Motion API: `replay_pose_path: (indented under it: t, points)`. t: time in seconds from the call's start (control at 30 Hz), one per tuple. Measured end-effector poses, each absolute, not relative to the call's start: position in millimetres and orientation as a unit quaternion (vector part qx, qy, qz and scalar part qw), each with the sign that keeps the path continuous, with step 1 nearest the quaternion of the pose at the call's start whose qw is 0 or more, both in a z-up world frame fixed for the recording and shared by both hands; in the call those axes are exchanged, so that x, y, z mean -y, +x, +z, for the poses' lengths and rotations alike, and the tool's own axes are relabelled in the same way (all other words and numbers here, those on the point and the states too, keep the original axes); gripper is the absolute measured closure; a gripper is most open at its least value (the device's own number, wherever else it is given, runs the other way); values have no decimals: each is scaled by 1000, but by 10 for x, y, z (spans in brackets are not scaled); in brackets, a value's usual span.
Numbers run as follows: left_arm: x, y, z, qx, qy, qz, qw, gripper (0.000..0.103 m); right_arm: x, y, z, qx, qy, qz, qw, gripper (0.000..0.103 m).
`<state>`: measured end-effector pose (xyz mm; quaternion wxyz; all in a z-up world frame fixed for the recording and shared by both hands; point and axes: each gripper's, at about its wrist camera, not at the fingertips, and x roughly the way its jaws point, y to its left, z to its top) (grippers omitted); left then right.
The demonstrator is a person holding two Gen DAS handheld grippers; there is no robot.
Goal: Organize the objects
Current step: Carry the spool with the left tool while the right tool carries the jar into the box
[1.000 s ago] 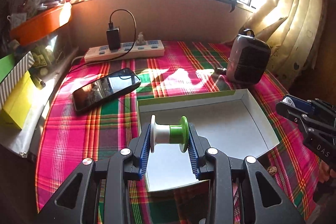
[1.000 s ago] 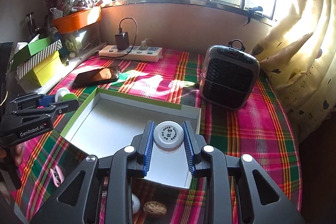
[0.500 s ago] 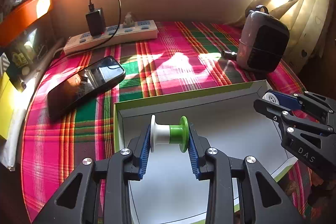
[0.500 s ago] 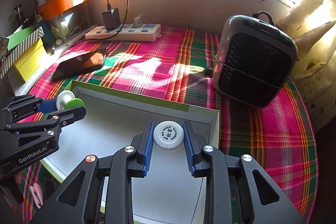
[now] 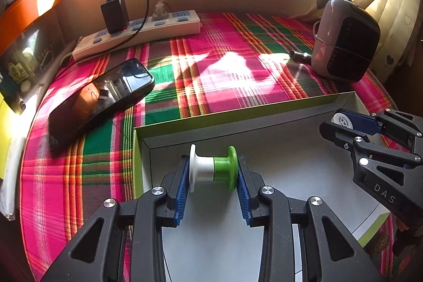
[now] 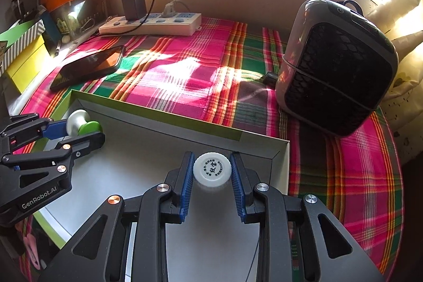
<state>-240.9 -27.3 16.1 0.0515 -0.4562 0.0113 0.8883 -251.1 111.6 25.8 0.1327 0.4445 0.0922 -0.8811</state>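
A plaid cloth (image 5: 232,86) in pink, green and orange covers the whole table, and on its near side sits a shallow white box (image 5: 264,123) with green outer walls, over which both tools hang. Only the right wrist view shows the full dark grille of the small heater (image 6: 335,75) on the cloth's right side, along with the yellow and striped boxes (image 6: 23,49) stacked at the far left. The left wrist view gives the clearer look at the black phone (image 5: 100,99) lying face up left of the box, with the white power strip (image 5: 137,32) behind it against the wall. The left gripper (image 5: 213,175) is clenched on a white and green spool (image 5: 212,167), gripped end to end and lying crosswise above the box's far left corner. The right gripper (image 6: 211,172) is clamped on a white round bottle cap (image 6: 212,169) with printed lettering, just inside the box's far right wall. Each tool also shows from the side in the other's view. Compared with a second ago, both grippers have come lower and further forward over the box, whose floor now fills the lower part of each view, while each grip is unchanged.
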Motion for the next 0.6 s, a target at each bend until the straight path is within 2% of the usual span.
replay_pose_path:
  t: [0.6]
  points:
    - [232,-2450,151,-25,-461,886,56,70,-1071,-2562,213,-105,457,-874,127,74]
